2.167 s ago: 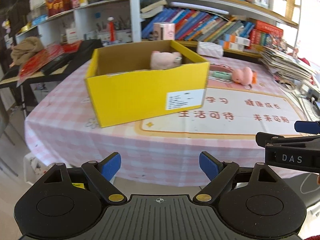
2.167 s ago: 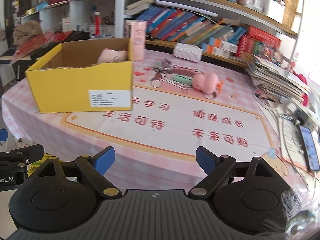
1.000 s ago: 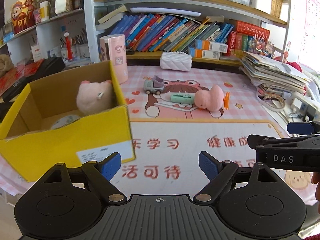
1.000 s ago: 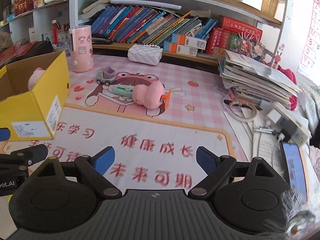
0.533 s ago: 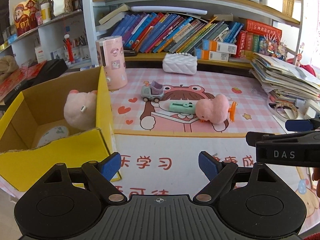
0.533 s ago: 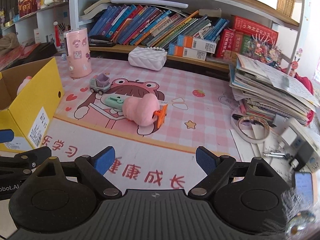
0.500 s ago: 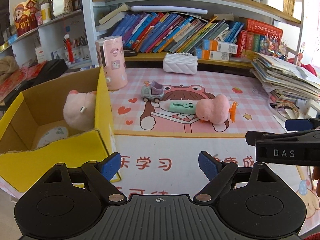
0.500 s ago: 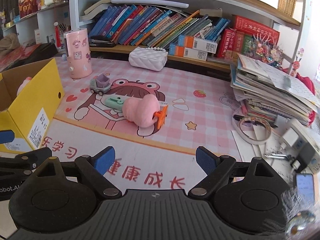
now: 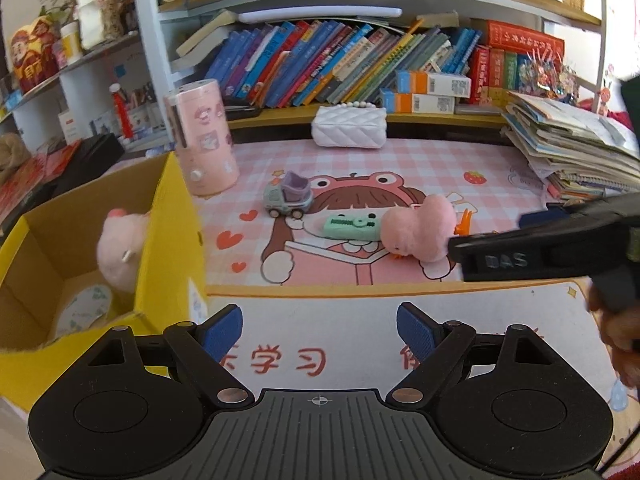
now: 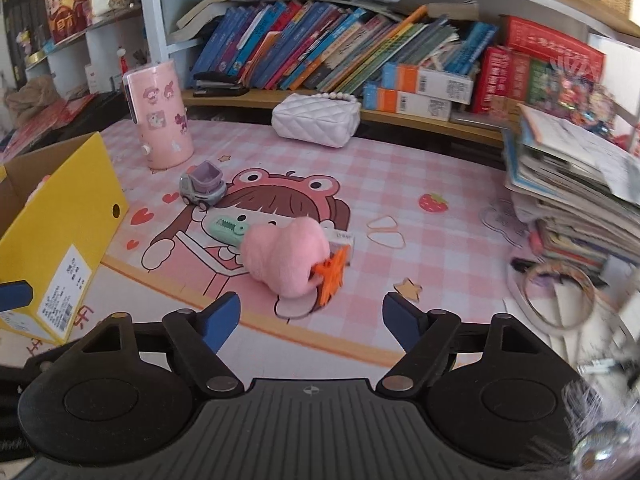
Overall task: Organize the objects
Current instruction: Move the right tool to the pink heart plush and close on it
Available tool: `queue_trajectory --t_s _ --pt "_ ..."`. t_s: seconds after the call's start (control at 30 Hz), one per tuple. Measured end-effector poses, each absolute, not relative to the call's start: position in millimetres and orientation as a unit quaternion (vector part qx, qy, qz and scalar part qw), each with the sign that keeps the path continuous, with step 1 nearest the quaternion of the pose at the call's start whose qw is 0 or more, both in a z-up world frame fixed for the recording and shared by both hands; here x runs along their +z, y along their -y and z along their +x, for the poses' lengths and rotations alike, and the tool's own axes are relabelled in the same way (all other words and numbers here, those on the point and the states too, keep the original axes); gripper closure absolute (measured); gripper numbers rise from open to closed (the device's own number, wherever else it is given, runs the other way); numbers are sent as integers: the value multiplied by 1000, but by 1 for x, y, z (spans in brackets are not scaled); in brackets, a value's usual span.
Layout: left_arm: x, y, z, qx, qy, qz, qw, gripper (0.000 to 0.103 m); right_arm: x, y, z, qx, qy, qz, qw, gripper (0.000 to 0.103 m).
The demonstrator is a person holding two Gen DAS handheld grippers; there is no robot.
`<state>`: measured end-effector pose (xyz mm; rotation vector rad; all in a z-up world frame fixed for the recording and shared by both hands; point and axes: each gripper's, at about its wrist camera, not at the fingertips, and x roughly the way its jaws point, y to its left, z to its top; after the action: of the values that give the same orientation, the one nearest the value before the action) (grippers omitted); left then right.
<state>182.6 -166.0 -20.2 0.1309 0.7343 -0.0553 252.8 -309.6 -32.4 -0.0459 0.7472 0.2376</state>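
Lining our right claw, jaws spread, on the pink plush duck for boxing. Our left claw waits agape beside the yellow box

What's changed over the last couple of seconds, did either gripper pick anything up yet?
Nothing picked up. Both grippers swung from the yellow box toward the toys; the right gripper has closed in on the pink plush, jaws open. The left gripper is open and empty. The plush, green toy and toy truck haven't moved.
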Motion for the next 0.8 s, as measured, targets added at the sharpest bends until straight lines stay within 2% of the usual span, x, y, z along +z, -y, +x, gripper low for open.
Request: queue_trajectory --t_s 0.23,0.4,0.47,0.53,0.57,0.6,0.63,0.7,0.8 --pt "-25 172 196 -29 -366 83 927 17 -45 295 293 170 -371 -103 907 27" --pt "-27 170 201 -22 -371 83 925 17 -62 282 314 205 -397 -157 881 36" --pt "-27 169 202 -20 -371 84 924 17 -68 280 319 211 -405 -167 874 47" --pt "-27 169 203 -19 -372 84 924 17 -72 282 321 215 -412 -164 870 54" --pt "-27 169 203 -18 -372 84 924 17 -73 283 322 218 -413 -158 870 67" --pt "-27 169 204 -18 -371 84 925 17 -74 285 322 217 -418 -153 869 74" --pt "-26 169 204 -18 -371 82 925 17 -74 286 321 210 -422 -148 869 95" --pt "-26 170 206 -20 -369 81 926 17 -68 296 318 202 -422 -120 875 102" --pt "-26 173 210 -25 -367 77 927 18 -54 309 307 201 -409 -85 886 102"
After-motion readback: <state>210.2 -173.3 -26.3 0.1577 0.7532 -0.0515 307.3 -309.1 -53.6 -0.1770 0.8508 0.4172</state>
